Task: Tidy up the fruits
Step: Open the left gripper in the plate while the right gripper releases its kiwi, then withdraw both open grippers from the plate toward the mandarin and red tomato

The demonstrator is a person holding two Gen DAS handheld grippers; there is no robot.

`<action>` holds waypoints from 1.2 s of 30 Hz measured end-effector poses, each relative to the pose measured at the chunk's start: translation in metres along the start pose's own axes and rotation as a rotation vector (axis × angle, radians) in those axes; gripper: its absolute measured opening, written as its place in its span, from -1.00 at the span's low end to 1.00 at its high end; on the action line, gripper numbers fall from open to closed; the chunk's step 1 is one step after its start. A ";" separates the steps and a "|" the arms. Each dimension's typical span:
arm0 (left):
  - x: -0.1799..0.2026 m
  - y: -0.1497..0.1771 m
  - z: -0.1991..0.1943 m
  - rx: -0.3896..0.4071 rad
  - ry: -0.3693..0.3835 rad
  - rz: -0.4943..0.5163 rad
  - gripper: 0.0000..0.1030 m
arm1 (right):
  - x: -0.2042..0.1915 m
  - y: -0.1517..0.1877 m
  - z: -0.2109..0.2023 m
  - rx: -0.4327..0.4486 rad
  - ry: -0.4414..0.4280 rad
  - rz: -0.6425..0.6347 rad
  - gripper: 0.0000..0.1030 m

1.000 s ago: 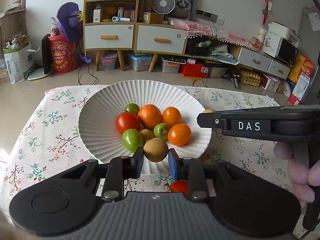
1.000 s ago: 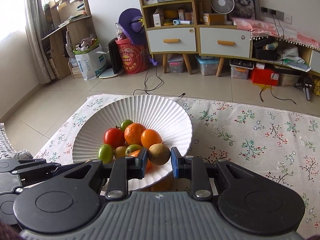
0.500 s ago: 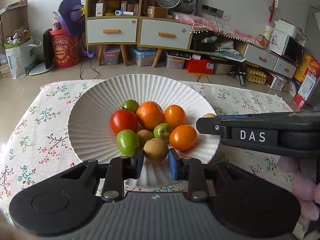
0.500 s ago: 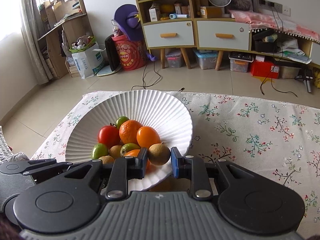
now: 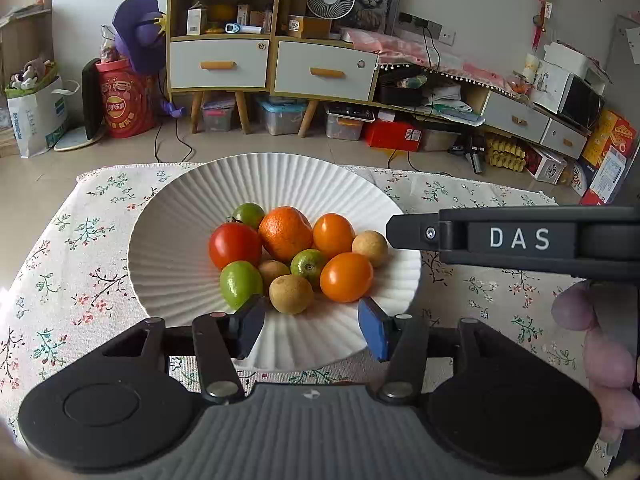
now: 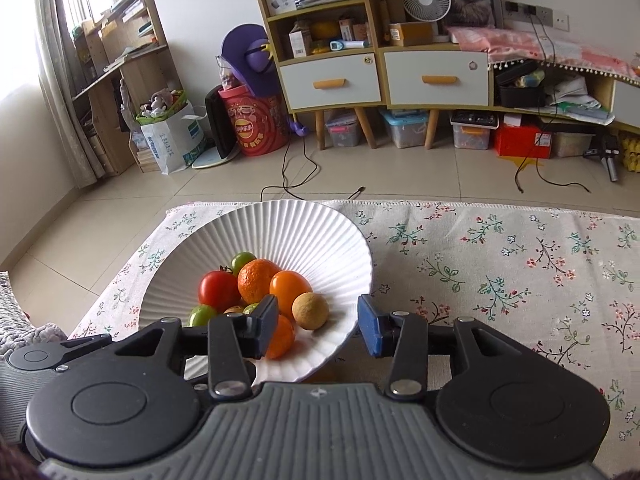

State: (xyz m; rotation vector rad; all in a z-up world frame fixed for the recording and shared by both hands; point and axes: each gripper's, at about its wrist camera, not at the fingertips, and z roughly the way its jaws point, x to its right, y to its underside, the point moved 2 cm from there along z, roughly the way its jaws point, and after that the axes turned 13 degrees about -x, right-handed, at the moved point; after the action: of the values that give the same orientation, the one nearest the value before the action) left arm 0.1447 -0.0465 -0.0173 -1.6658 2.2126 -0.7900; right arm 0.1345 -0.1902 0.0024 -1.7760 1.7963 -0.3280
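1. The left tongs (image 5: 312, 330) are hovering over the near rim of the ribbed white bowl (image 5: 176, 248), jaws standing apart after having just been opening, with nothing clamped between them.
2. A small brown longan (image 5: 291, 294) is lying in the bowl just ahead of the gap between the left tongs' pads, free of both.
3. Just ahead of the left tongs' left pad, a green fruit (image 5: 241, 284) is sitting against that longan; ahead of the right pad, an orange tomato (image 5: 346, 277) is resting.
4. Farther ahead of the left tongs, a red tomato (image 5: 235, 245), a mandarin (image 5: 285, 233), a second orange tomato (image 5: 333, 236), a small lime (image 5: 309, 266) and another green fruit (image 5: 249, 215) are crowding the bowl's centre.
5. The right tongs (image 6: 318, 326) are also hanging over the bowl's near edge, jaws apart after having just been opening, gripping nothing.
6. A second longan (image 6: 310, 311) is lying in the bowl just ahead of the right tongs' gap, nearer the left pad, touching neither pad.
7. In the left wrist view, the right tongs (image 5: 404, 232) are reaching in from the right, their tip beside this same longan (image 5: 370, 243) at the bowl's right side.
8. A person's fingers (image 5: 576, 312) are wrapping the right tongs' handle.
9. The bowl is sitting on a floral cloth (image 6: 500, 280) covering the worktop, which is stretching away to the right of the right tongs.
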 end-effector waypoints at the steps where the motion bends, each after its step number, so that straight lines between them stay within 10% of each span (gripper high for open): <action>1: 0.001 0.000 -0.001 0.001 0.002 0.000 -0.01 | 0.001 0.000 -0.001 0.003 0.001 0.003 -0.13; 19: 0.008 0.018 -0.019 -0.023 -0.051 0.106 0.79 | 0.015 0.012 -0.021 0.000 0.064 -0.005 0.61; 36: 0.002 0.052 -0.027 -0.128 -0.050 0.140 0.89 | 0.011 0.052 -0.025 -0.093 0.132 -0.130 0.91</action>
State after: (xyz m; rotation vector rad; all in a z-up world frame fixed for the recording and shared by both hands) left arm 0.0882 -0.0310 -0.0245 -1.5466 2.3583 -0.5767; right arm 0.0781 -0.2025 -0.0096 -1.9825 1.8163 -0.4294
